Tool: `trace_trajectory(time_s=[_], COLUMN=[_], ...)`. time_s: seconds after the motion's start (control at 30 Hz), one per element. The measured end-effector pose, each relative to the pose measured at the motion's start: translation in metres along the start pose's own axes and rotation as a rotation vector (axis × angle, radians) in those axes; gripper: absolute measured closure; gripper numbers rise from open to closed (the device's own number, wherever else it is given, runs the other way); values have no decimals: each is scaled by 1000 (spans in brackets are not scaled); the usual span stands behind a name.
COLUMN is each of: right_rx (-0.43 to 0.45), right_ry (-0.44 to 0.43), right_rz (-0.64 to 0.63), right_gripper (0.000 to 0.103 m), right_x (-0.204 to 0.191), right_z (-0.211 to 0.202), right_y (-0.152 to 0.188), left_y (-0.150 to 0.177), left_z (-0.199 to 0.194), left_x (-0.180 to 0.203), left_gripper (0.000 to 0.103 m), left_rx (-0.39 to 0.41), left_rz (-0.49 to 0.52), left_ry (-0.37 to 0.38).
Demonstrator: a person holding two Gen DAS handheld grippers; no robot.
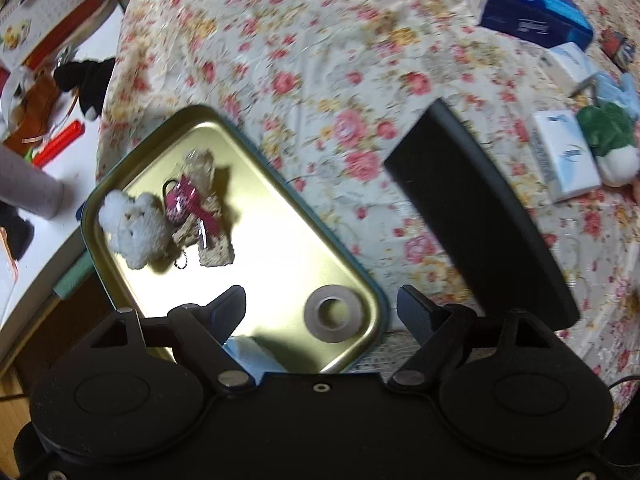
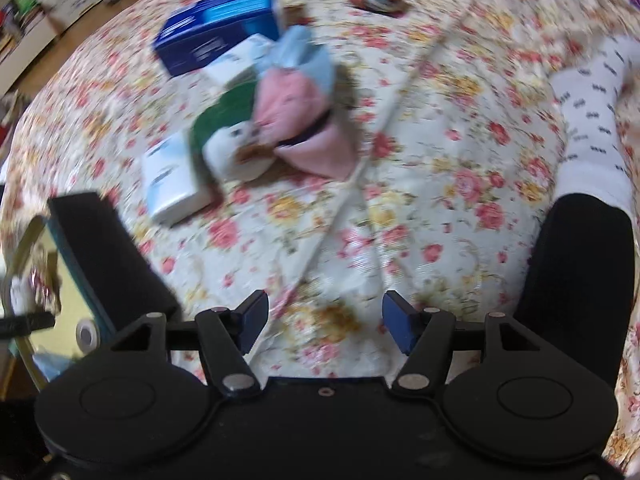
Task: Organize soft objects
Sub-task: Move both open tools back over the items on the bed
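Left wrist: your left tool [image 1: 320, 312] hangs spread, empty, over the gold metal tray [image 1: 280, 236] holding the white plush bear [image 1: 136, 228]; right wrist: right tool [image 2: 325, 322] spread, empty, short of the green-and-white plush toy [image 2: 230, 136] on the floral bedspread [image 2: 440, 200] — light, squashy, so pinch its body mid-bulk.

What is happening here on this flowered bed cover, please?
A person is sorting soft toys into a gold tin tray. A white teddy already lies in it. Both the left hand-held gripper and the right hand-held gripper are open and empty. The pile of soft toys waits on the cover.
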State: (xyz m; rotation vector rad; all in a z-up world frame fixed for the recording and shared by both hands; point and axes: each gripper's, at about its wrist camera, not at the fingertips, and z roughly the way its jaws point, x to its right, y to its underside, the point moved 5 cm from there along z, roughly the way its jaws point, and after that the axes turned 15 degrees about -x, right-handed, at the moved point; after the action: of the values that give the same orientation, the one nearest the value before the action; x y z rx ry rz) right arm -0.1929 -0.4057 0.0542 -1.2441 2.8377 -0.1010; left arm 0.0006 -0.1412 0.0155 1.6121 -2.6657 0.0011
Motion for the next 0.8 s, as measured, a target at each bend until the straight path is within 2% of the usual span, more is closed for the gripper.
trace_trajectory(time_s=[0.1,0.47,0.8], right_rx=[11,24,31], right_ry=[4,10,7], right_rz=[33,100,153], right_gripper=[37,36,34], right_x=[15,49,69], right_z=[0,2,5], right_y=[-9,-35,-61], left_y=[-2,-15,-30], left_z=[-10,-38,-46], left_x=[15,76,128], left_gripper=[23,23,23], left_rx=[15,61,82], left_rz=[33,156,257], left_ry=[-6,-33,-35])
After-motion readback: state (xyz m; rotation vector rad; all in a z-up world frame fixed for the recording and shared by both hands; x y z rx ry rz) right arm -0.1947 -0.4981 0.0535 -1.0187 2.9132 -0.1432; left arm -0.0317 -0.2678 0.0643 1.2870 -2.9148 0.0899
